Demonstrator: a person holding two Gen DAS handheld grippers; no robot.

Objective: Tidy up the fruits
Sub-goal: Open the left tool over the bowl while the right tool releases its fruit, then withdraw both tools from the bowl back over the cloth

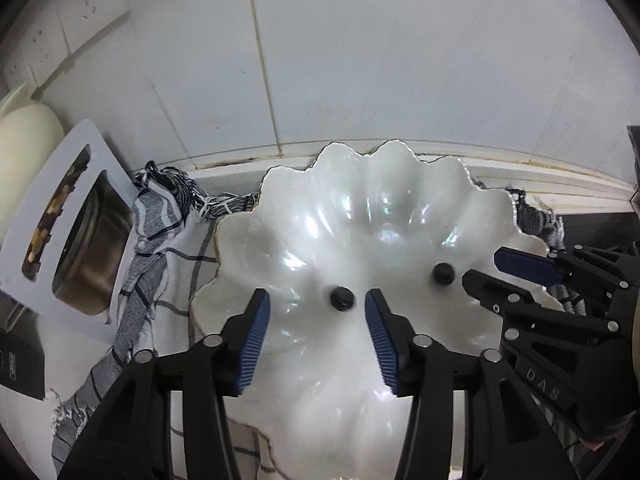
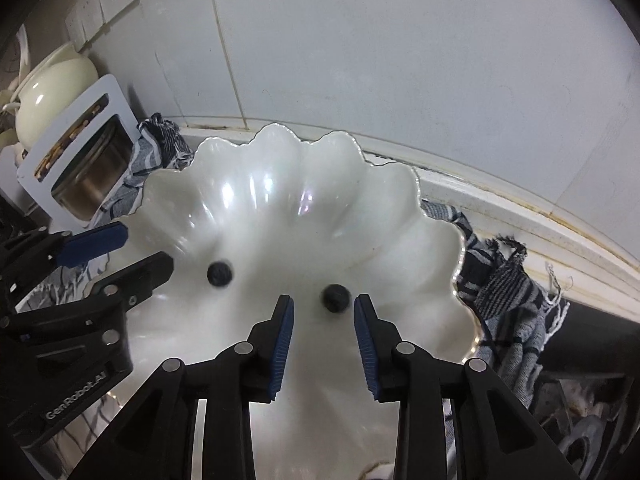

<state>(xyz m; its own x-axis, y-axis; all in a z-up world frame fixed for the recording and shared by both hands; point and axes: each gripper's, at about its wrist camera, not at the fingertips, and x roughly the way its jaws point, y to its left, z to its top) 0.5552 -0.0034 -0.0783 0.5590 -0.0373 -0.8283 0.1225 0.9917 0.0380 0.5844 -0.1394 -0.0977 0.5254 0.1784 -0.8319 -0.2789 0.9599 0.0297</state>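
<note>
Resting on the pearly floor of the shell-shaped white dish (image 1: 384, 216), two small dark berries lie apart from each other and free of any grip: the left berry (image 1: 342, 298) sits just ahead of the left claw (image 1: 316, 304), and the right berry (image 2: 336, 298) sits just ahead of the right claw (image 2: 323, 307). Both claws stand open with nothing between their blue pads (image 1: 256, 344), so the step in hand looks like a release into the dish. To do it well, each claw should lift clear along its own line without brushing its berry, since round fruit on a glossy, sloping surface will likely roll at a nudge. The two claws hang close together over the dish, so backing them off one after the other, or outward to their own sides, would avoid a knock. The dish sits on a striped grey cloth (image 1: 160, 240) spread over the tabletop, which may let it shift if the scalloped rim is caught. Off to the left a white holder (image 2: 76, 148) with a metal bowl and a cream pot (image 2: 52, 92) stand against the tiled wall (image 1: 400, 60), well out of the way.
</note>
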